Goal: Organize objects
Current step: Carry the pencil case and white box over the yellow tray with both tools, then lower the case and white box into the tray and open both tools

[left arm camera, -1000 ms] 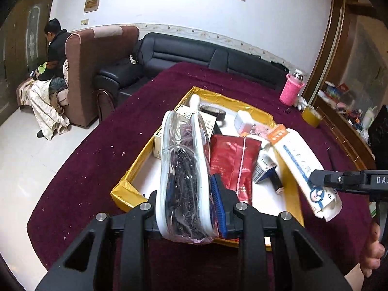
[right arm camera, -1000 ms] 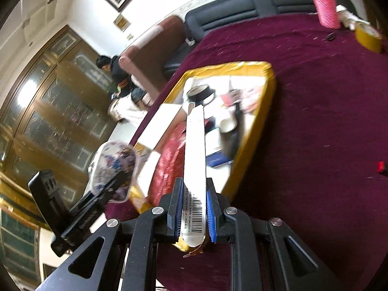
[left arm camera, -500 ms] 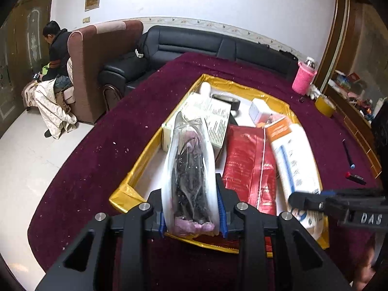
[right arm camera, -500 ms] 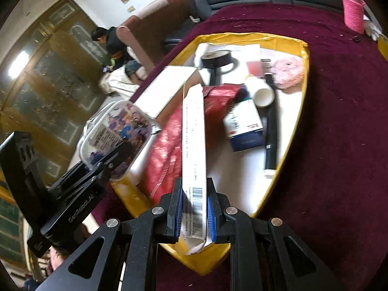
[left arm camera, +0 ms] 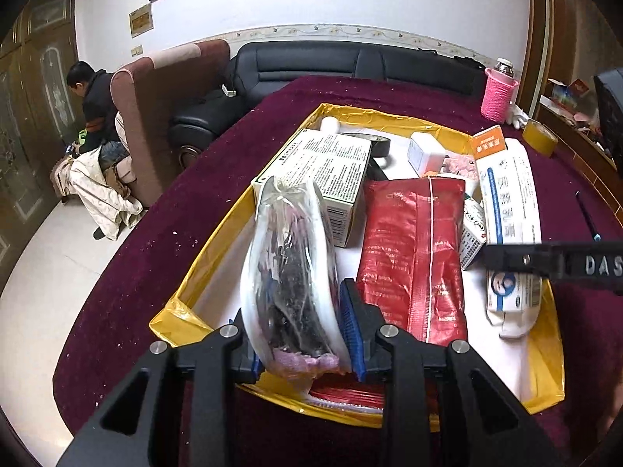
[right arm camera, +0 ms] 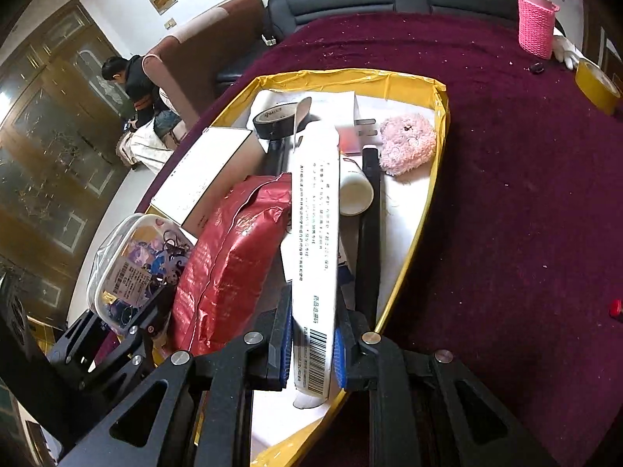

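My left gripper (left arm camera: 301, 330) is shut on a clear plastic pouch of dark hair ties (left arm camera: 290, 272), held over the near left corner of a yellow-rimmed white tray (left arm camera: 187, 311). The pouch also shows in the right wrist view (right arm camera: 132, 260). My right gripper (right arm camera: 313, 346) is shut on a long white toothpaste box (right arm camera: 315, 225), held low over the tray's near right part (right arm camera: 416, 225). The same box shows in the left wrist view (left arm camera: 510, 210). A red foil packet (left arm camera: 412, 257) lies in the tray between the two grippers.
The tray holds a white printed box (left arm camera: 331, 163), black tape roll (right arm camera: 276, 118), pink plush toy (right arm camera: 407, 144), white tube (right arm camera: 354, 190) and small boxes. The maroon table (right arm camera: 506, 194) carries a pink knitted holder (right arm camera: 535, 21) and yellow tape roll (right arm camera: 595, 81). A sofa and a seated person are behind.
Both grippers have come down and in over the tray with their loads. The pouch and the toothpaste box now sit lower, close beside the red packet.
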Available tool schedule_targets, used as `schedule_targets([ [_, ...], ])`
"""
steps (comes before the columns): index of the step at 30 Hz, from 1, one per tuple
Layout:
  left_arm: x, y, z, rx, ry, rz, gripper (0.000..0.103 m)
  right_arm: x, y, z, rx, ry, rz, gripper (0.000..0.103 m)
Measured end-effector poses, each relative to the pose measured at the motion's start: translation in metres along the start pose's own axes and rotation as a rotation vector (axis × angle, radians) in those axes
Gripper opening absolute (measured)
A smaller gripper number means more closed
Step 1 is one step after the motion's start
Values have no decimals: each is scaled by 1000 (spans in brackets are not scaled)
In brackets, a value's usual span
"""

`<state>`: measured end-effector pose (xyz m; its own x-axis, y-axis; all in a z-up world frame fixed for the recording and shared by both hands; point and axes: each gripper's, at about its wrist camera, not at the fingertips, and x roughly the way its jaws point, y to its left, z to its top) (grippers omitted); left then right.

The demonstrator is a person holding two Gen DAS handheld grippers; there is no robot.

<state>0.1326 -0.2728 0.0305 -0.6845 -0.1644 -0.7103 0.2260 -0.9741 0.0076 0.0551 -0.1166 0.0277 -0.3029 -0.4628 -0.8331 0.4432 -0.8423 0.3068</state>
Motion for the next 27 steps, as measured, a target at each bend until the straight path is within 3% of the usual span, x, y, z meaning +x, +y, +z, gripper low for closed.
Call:
schedule_targets([
  [5,0,2,-1,-4,-6,5,31,4,8,-10,3,63,94,19],
  [11,-1,2,0,-1,-9,5,31,5,15,-19,-2,95,138,19],
  [27,-5,2,-1,-2,-28,3,35,0,25,-29,-58,64,22,19],
])
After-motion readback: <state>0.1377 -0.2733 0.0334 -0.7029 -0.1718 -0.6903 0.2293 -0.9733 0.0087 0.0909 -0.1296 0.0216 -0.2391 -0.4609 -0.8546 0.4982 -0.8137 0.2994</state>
